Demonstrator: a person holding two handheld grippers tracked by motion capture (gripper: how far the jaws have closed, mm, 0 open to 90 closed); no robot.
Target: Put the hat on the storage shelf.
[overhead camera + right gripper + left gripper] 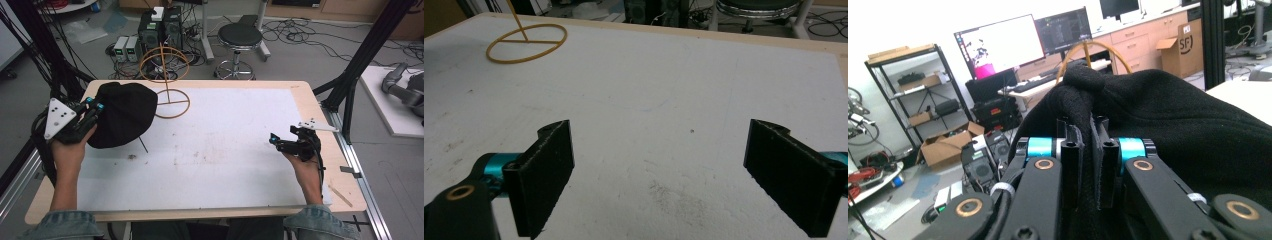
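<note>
left claw [1087,131] pinching black hat [1168,115], "sf" on cardboard box [1182,47]

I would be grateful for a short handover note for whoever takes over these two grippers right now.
Left gripper: shut on a fold of the black hat, held at the table's far left corner.
Right gripper: open, nothing between its jaws, low over the white mat on the right.
Wire hat stand: upright at the far edge, just right of the hat, nothing on it.
Done: the hat is gripped.
Left: probably carrying the hat over the stand's hoops, settling it there, then letting go.
</note>
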